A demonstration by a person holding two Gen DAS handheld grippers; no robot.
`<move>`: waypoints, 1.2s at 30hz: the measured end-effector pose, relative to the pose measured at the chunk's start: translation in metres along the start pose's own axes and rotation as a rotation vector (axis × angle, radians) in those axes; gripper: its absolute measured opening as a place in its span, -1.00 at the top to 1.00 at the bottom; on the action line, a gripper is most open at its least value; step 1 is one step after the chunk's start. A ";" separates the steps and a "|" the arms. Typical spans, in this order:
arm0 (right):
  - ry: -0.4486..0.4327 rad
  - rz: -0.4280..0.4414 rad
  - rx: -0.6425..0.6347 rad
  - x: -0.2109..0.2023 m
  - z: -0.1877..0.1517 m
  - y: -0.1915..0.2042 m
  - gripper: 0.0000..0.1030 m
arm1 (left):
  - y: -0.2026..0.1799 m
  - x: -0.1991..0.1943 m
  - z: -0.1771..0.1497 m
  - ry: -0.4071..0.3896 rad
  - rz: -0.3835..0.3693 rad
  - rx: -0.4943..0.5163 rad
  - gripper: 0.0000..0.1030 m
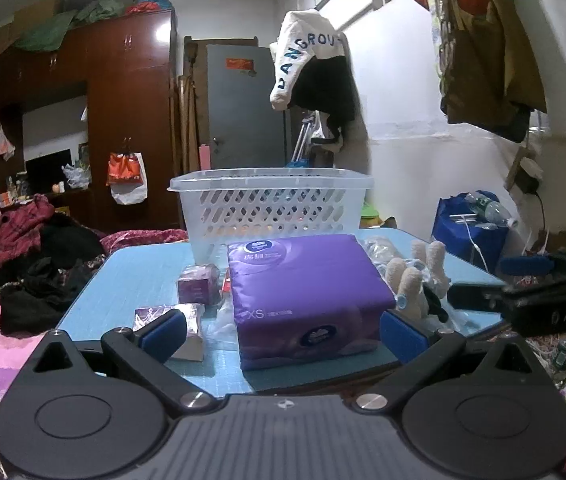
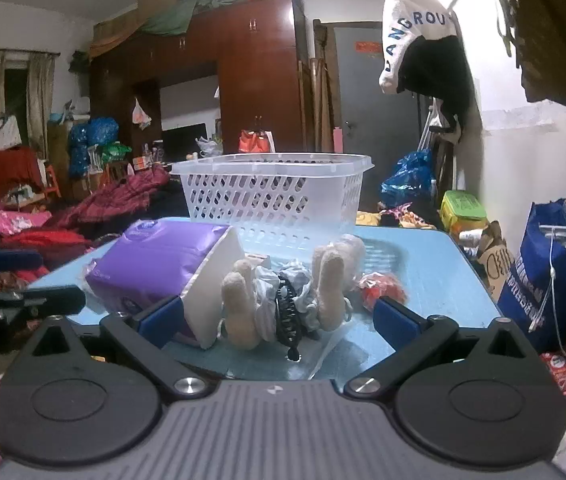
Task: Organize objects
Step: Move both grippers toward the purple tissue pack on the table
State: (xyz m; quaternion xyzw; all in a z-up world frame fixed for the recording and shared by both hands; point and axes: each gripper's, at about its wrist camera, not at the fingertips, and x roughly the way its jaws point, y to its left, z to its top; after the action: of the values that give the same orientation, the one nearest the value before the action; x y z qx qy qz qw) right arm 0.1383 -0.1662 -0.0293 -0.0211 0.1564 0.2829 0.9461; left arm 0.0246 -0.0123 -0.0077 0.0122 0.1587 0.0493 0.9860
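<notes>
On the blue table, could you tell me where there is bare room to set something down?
Bare table lies right of the red wrapper, and left of the small purple packs. The middle is crowded: purple tissue pack, plush toy, hair clip, basket behind.

A light blue table [image 1: 131,280] carries all the things. At its far edge stands a white plastic basket [image 1: 271,204] with slotted walls, upright. In front of the basket, about the middle of the table, lies a big purple tissue pack [image 1: 303,292]. Toward the left edge lie two small purple packets [image 1: 199,284], one nearer the front edge than the other. Toward the right edge lies a beige plush toy [image 2: 283,296] with a black hair clip [image 2: 289,316] on it, and just beside it a small red thing [image 2: 381,286].
</notes>
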 end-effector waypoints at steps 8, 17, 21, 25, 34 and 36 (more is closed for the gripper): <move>0.029 0.015 -0.011 0.002 -0.004 0.002 -1.00 | 0.008 0.009 0.001 0.001 0.034 -0.026 -1.00; 0.039 0.014 -0.006 0.001 -0.004 0.002 -1.00 | 0.007 0.009 0.000 0.012 0.043 -0.020 -1.00; 0.048 0.015 0.005 0.002 -0.003 0.000 -1.00 | 0.007 0.012 -0.002 0.039 0.043 -0.012 -1.00; 0.066 0.016 0.005 0.004 -0.003 0.001 -1.00 | 0.007 0.013 -0.004 0.066 0.037 -0.008 -1.00; 0.090 0.021 0.007 0.004 -0.004 0.001 -1.00 | 0.009 0.010 -0.003 0.061 0.044 -0.009 -1.00; 0.090 0.023 0.008 0.004 -0.004 0.002 -1.00 | 0.008 0.011 -0.003 0.064 0.043 -0.008 -1.00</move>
State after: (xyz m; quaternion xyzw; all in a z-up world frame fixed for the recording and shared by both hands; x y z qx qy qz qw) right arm 0.1393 -0.1634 -0.0344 -0.0283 0.2000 0.2918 0.9349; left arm 0.0335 -0.0030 -0.0136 0.0100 0.1895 0.0713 0.9792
